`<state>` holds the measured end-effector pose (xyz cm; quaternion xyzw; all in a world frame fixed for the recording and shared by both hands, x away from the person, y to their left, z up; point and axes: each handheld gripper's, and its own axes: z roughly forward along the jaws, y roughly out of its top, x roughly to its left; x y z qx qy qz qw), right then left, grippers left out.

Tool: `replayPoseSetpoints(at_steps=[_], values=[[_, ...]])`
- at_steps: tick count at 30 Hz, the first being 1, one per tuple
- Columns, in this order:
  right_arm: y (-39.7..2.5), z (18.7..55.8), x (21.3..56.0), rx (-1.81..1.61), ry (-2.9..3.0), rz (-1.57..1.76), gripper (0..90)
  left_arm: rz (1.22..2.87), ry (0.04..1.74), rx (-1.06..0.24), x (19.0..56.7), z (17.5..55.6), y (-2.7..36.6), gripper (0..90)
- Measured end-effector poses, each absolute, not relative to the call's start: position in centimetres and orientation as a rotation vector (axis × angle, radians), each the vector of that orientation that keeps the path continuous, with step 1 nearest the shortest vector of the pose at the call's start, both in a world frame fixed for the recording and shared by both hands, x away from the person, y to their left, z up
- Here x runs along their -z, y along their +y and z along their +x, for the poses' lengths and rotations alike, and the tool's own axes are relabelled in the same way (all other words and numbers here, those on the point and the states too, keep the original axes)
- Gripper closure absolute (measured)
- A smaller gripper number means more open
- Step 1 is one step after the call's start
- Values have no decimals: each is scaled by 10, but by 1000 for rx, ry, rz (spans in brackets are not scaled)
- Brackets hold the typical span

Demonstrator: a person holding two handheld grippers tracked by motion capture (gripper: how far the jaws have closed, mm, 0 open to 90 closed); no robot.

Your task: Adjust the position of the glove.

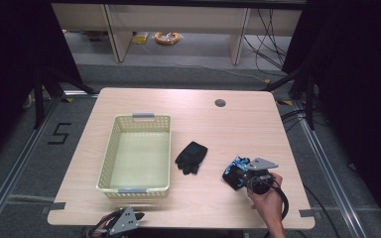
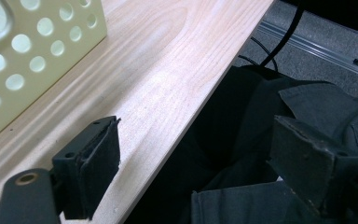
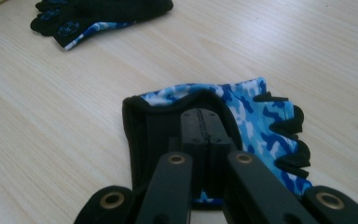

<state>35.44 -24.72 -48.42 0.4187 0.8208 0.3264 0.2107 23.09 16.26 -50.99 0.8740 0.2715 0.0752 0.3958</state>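
A blue camouflage glove (image 1: 237,163) (image 3: 261,126) lies on the wooden table (image 1: 238,124) at the front right. My right gripper (image 1: 243,172) (image 3: 208,116) is shut on its black cuff, jaws pressed together, a hand holding it from below. A second glove, black side up (image 1: 192,157) (image 3: 98,14), lies at the table's middle, to the left of the first. My left gripper (image 1: 138,216) (image 2: 200,140) hangs open at the table's front edge, below the basket, with nothing between its jaws.
A pale yellow perforated basket (image 1: 134,119) (image 2: 37,56) stands on the left half of the table, nothing inside it. A round cable hole (image 1: 220,103) sits near the far edge. Dark clothing (image 2: 284,107) lies beyond the table's front edge.
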Motion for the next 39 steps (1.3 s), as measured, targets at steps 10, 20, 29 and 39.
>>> replayPoseSetpoints(at_steps=[10, 20, 29, 39], values=[[-218, 368, 480, -927, 2339, 1115, 900, 2197, 704, -187, 511, 231, 161, 160], [-180, 390, 478, -949, 2399, 1058, 899, 2186, 700, -186, 510, 230, 162, 160], [-148, 408, 482, -921, 2444, 981, 889, 2197, 699, -184, 511, 231, 162, 160], [-136, 422, 478, -928, 2459, 957, 898, 2195, 701, -193, 510, 230, 163, 160]])
